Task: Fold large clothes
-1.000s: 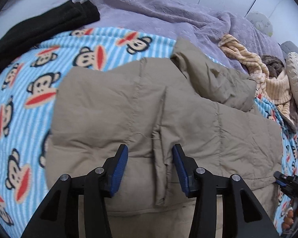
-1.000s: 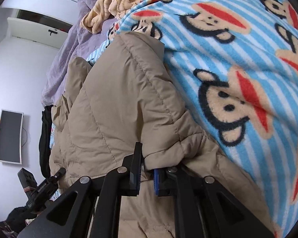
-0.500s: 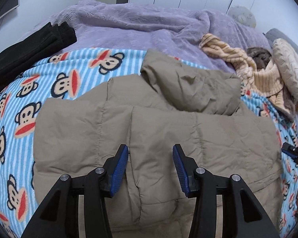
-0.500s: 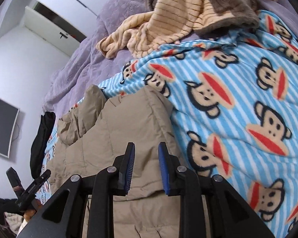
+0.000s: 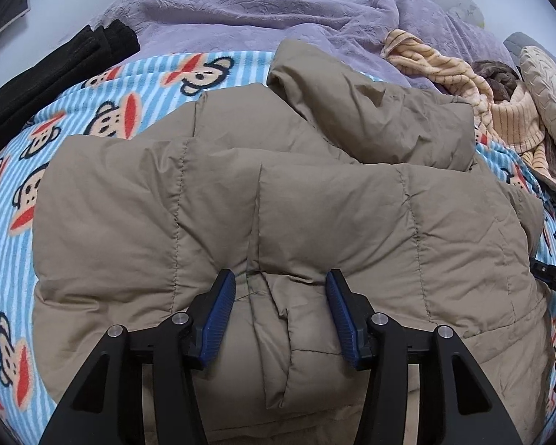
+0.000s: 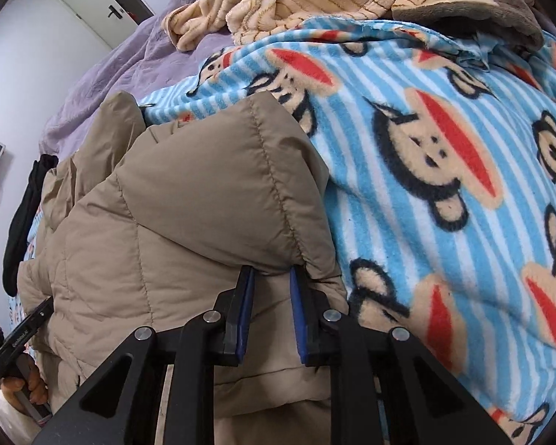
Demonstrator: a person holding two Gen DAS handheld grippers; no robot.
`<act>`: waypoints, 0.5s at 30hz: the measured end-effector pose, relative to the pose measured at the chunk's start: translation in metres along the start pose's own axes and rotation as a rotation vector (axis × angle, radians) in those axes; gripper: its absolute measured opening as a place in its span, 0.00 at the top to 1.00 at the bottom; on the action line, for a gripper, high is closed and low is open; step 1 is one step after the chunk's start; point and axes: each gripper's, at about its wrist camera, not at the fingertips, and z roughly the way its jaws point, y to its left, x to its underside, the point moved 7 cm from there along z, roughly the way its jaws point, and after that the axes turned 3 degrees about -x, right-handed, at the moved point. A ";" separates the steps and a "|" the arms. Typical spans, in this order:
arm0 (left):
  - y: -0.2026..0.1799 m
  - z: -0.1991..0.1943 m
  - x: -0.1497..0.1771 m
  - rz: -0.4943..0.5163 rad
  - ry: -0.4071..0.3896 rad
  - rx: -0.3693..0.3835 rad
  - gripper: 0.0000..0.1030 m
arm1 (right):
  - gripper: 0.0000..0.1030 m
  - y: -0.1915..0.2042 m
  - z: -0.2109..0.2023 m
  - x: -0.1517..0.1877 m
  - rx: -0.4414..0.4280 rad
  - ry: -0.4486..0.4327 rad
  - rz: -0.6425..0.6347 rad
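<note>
A tan quilted puffer jacket (image 5: pixel 218 200) lies folded on the blue monkey-print blanket (image 5: pixel 103 118), its hood (image 5: pixel 374 111) bunched at the far side. My left gripper (image 5: pixel 281 289) hovers over the jacket's near middle seam; its jaws are opening, with puffy fabric below and between the blue pads but not pinched. My right gripper (image 6: pixel 272 289) is at the jacket's (image 6: pixel 189 200) right folded edge. Its narrow jaws are closing, and the edge of the fold sits right at the fingertips. Each gripper shows at the edge of the other view: the right gripper (image 5: pixel 552 282) and the left gripper (image 6: pixel 22 337).
A purple quilt (image 5: pixel 263 11) covers the far bed. A black garment (image 5: pixel 55 63) lies at the far left. A striped cream fleece (image 5: pixel 500 100) and a knitted cushion (image 5: pixel 548 89) lie at the right. A person's hand (image 6: pixel 22 382) holds the left gripper.
The right gripper let go of the jacket's fold, swung out over the blanket and came back to the fold's edge. The left gripper moved in lower over the jacket and widened slightly.
</note>
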 end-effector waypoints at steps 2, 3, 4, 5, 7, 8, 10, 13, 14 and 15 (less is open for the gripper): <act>0.004 -0.008 0.000 -0.006 0.002 -0.018 0.49 | 0.79 0.002 -0.005 0.000 0.000 0.002 -0.016; 0.007 -0.012 0.000 -0.009 0.000 -0.026 0.49 | 0.77 0.002 -0.008 0.001 0.000 0.006 -0.016; 0.009 -0.016 0.001 -0.011 -0.002 -0.032 0.49 | 0.77 0.003 -0.012 0.001 0.001 0.009 -0.015; 0.012 -0.020 0.003 -0.013 -0.003 -0.042 0.49 | 0.77 0.002 -0.018 0.003 0.002 0.011 -0.013; 0.018 -0.028 0.006 -0.013 0.000 -0.064 0.49 | 0.76 0.001 -0.028 0.007 0.002 0.009 -0.008; 0.021 -0.031 0.009 -0.015 0.003 -0.076 0.49 | 0.76 0.000 -0.032 0.010 0.004 0.008 -0.004; 0.027 -0.039 0.014 -0.022 0.011 -0.094 0.49 | 0.76 -0.003 -0.043 0.016 0.002 0.006 0.010; 0.033 -0.050 0.024 -0.042 0.027 -0.103 0.49 | 0.73 -0.005 -0.057 0.025 -0.009 -0.004 0.036; 0.033 -0.054 0.029 -0.046 0.035 -0.102 0.49 | 0.62 -0.007 -0.063 0.029 -0.011 -0.007 0.047; 0.033 -0.058 0.034 -0.047 0.043 -0.101 0.49 | 0.56 -0.008 -0.068 0.034 -0.009 -0.005 0.060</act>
